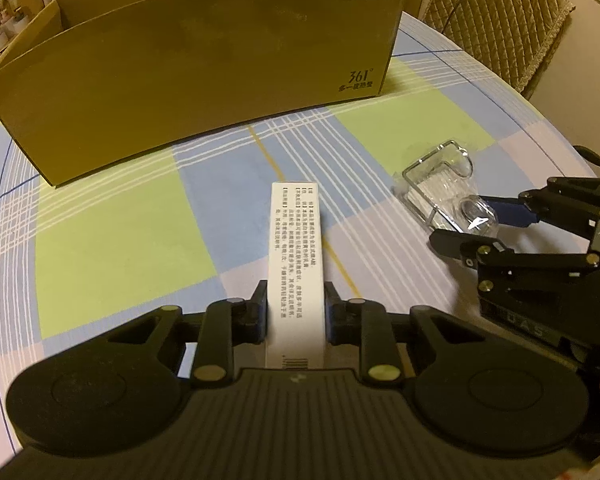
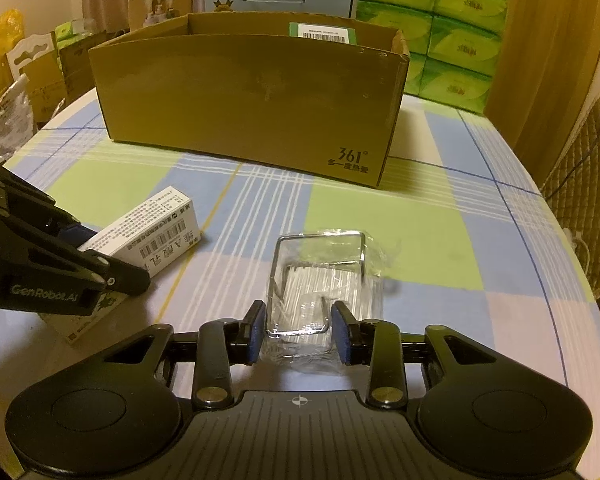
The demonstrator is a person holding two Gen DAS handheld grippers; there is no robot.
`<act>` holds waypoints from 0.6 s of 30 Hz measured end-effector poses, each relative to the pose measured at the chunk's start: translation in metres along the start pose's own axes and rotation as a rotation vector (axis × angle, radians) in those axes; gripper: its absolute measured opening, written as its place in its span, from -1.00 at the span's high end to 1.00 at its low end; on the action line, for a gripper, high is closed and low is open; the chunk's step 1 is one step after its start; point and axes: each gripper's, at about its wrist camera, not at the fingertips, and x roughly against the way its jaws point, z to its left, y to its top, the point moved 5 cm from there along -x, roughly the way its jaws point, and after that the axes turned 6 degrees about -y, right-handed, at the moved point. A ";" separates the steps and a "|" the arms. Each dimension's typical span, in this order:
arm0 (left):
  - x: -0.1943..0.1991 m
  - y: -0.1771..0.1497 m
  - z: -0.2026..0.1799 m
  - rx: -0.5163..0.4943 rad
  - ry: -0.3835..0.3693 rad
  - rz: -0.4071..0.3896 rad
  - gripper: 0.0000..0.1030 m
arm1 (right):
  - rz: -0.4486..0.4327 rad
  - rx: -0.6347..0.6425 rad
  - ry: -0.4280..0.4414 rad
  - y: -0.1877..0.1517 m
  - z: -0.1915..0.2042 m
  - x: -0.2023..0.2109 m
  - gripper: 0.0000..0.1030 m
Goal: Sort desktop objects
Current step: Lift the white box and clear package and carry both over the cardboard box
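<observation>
I have one thing in each pair of tongs and both are at the pick-up step of the sort. My left tongs (image 1: 296, 308) are narrowed onto the near end of a long white carton (image 1: 295, 260), pads against its two long sides; the carton lies flat on the desk (image 1: 120, 240) with its far end towards the cardboard box (image 1: 204, 76). My right tongs (image 2: 300, 332) flank a clear plastic packet (image 2: 324, 280) with a bent chrome wire frame inside. They stand narrow and close against the wrap, but I cannot tell whether the pads really press it or only brush the crinkled film.

The next move, as I judge it, is to lift each thing clear of the desk and carry it forward over the near wall of the box, which stands well apart from both. That wall is tall, so each load must rise well before it goes in.

The carton is stiff printed card, smooth, square-edged, with small text and a barcode; it should hold firm. The packet is slippery, glossy, soft wrap around hard thin wire, so it may shift or slide between the pads. The box is plain matt brown corrugated card, open on top, a green-labelled pack (image 2: 323, 33) already inside. The desk wears a smooth checked cloth in blue, green and pale lilac
</observation>
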 end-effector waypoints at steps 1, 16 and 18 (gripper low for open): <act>0.000 -0.001 0.000 0.000 -0.001 0.001 0.58 | 0.000 0.003 -0.002 0.000 0.000 -0.001 0.38; 0.022 -0.001 0.003 0.038 0.015 -0.023 0.58 | -0.025 -0.002 0.026 0.001 0.004 0.013 0.46; 0.027 -0.001 0.003 0.041 0.016 -0.030 0.58 | -0.022 -0.021 0.035 0.002 0.003 0.018 0.46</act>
